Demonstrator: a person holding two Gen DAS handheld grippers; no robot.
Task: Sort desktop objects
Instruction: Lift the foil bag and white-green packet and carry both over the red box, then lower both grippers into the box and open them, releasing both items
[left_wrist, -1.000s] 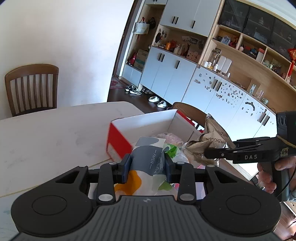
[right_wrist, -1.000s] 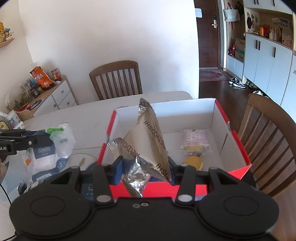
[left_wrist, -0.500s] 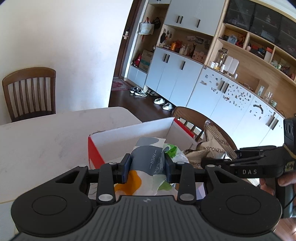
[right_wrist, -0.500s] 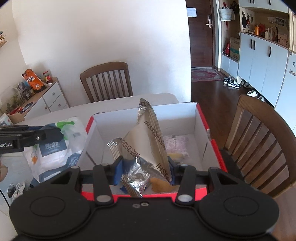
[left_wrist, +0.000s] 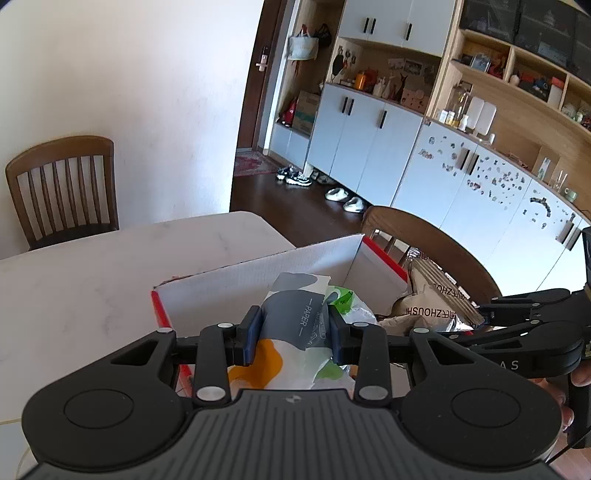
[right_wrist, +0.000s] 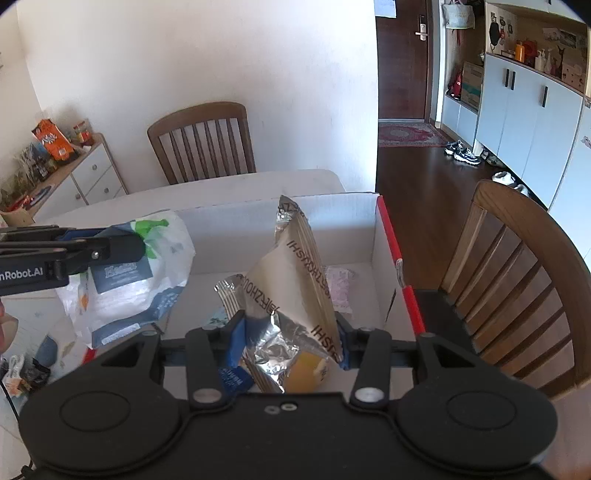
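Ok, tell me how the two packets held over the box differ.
The tissue pack in the left gripper is soft white plastic printed grey, orange and green; the snack bag in the right gripper is beige with crinkled silver foil and stands taller. Both are clamped between jaws above the red-edged box.

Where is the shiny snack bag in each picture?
Left wrist view: the shiny snack bag sits far right, pinched in the right tool.
Right wrist view: the bag stands bottom centre, squeezed between that tool's fingers.
Shared landmark: the red-edged cardboard box under the bag in both.
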